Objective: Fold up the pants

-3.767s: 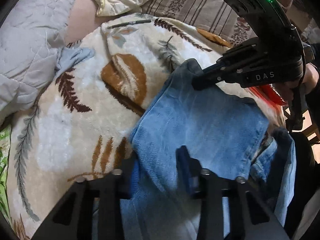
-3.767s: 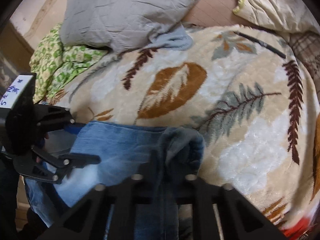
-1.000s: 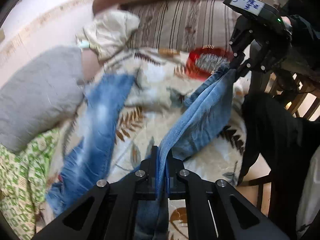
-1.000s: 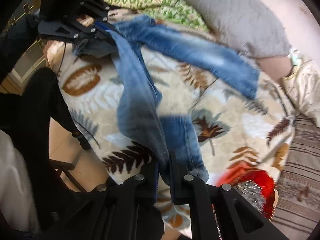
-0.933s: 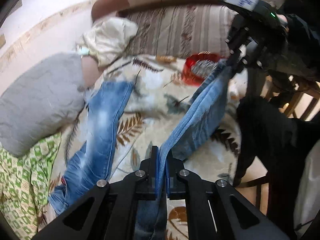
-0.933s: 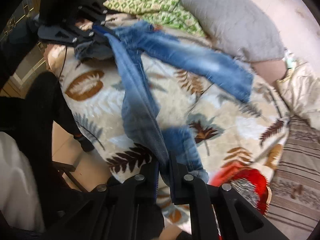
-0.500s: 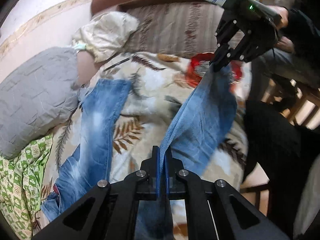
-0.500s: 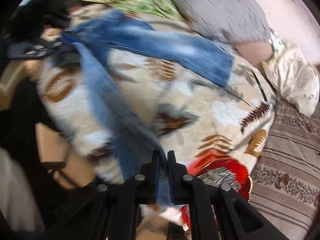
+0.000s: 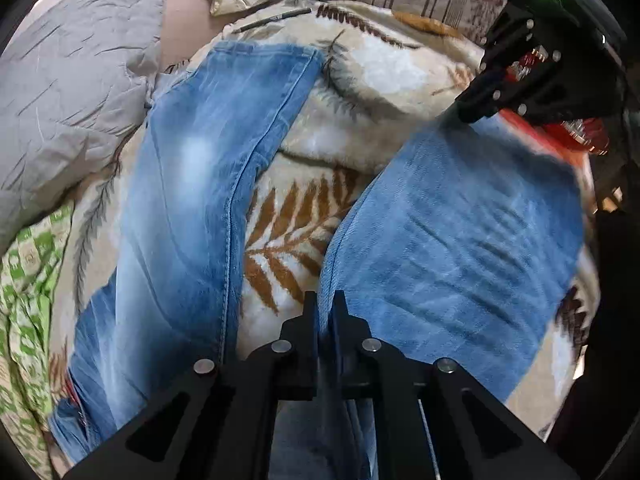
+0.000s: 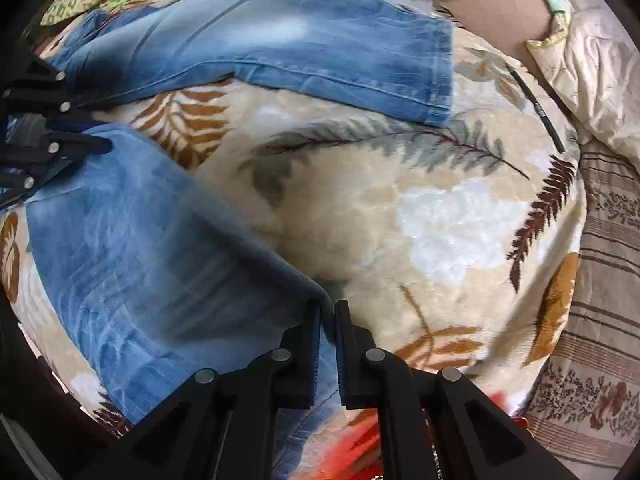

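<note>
Left claw (image 9: 325, 312) low in the left wrist view, pointing steeply down, jaws opening with a denim edge of the pants (image 9: 452, 240) between them, pads seemingly touching the cloth. Spread ahead across the leaf-print blanket (image 9: 360, 80): one leg (image 9: 208, 176) lying flat toward the grey pillow (image 9: 68, 80), the other panel stretched to the right claw (image 9: 468, 114) at upper right, clamped on its far corner. Green patterned cloth (image 9: 24, 280) at the left edge. Right wrist view: right claw (image 10: 328, 316) pinched together on a corner of the pants (image 10: 140, 240), jaws nearly touching. Denim panel running left to the left claw (image 10: 100, 144); flat leg (image 10: 280, 48) across the top, hem near a dark thin rod (image 10: 540, 110). Striped bedding (image 10: 600, 280) at right.
</note>
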`<state>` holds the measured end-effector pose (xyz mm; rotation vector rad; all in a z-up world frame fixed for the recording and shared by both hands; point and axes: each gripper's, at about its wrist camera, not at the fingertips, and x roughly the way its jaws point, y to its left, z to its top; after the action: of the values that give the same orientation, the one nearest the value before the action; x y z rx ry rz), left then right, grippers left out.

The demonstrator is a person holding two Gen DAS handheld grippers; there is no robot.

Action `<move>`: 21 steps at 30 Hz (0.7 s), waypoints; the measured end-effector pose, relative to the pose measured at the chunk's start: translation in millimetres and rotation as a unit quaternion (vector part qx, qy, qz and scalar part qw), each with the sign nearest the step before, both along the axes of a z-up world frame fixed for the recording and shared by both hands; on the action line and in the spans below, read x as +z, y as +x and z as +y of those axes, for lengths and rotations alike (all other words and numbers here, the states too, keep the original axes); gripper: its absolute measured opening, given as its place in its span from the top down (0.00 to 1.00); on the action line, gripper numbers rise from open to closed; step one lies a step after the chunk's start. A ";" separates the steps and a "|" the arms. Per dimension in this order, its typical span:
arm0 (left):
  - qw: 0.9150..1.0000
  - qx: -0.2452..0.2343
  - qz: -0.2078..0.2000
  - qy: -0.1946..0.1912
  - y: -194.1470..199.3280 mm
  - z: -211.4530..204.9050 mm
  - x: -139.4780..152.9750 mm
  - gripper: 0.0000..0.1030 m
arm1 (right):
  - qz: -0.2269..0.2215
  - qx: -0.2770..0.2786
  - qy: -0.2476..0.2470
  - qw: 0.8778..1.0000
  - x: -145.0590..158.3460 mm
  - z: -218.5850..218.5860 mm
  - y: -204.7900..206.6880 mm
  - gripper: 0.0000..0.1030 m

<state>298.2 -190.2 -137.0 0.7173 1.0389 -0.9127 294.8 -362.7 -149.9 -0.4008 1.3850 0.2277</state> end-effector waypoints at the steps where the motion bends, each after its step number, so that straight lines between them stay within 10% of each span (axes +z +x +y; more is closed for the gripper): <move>1: 1.000 0.009 -0.008 -0.013 -2.3 7.1 11.0 0.65 | -0.006 0.001 0.002 1.000 7.3 -0.5 -4.1 0.89; 2: 0.999 0.018 -0.016 -0.022 -3.8 13.1 20.3 0.22 | -0.014 0.002 0.007 1.000 15.6 -1.7 -7.9 0.86; 3: 0.998 0.029 -0.027 -0.038 -5.9 22.1 31.8 0.02 | -0.031 0.002 0.017 0.999 30.4 -4.2 -14.3 0.74; 4: 0.996 0.040 -0.040 -0.062 -9.3 34.3 46.8 0.02 | -0.042 0.002 0.022 0.999 39.9 -5.8 -18.5 0.41; 6: 0.991 0.053 -0.046 -0.113 -20.9 66.0 81.1 0.02 | -0.095 0.008 0.030 0.995 72.3 -6.8 -34.9 0.07; 12: 0.980 0.099 -0.099 -0.139 -53.2 136.6 130.9 0.02 | -0.155 0.036 0.058 0.986 127.6 11.1 -72.6 0.07; 21: 0.987 0.081 -0.102 -0.099 -83.7 155.8 111.3 0.02 | -0.121 0.097 0.017 0.988 98.8 21.2 -85.1 0.07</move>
<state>214.5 -34.4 -25.7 0.5403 0.7995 -0.7716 209.7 -341.5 -51.1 -0.5179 1.1031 0.3511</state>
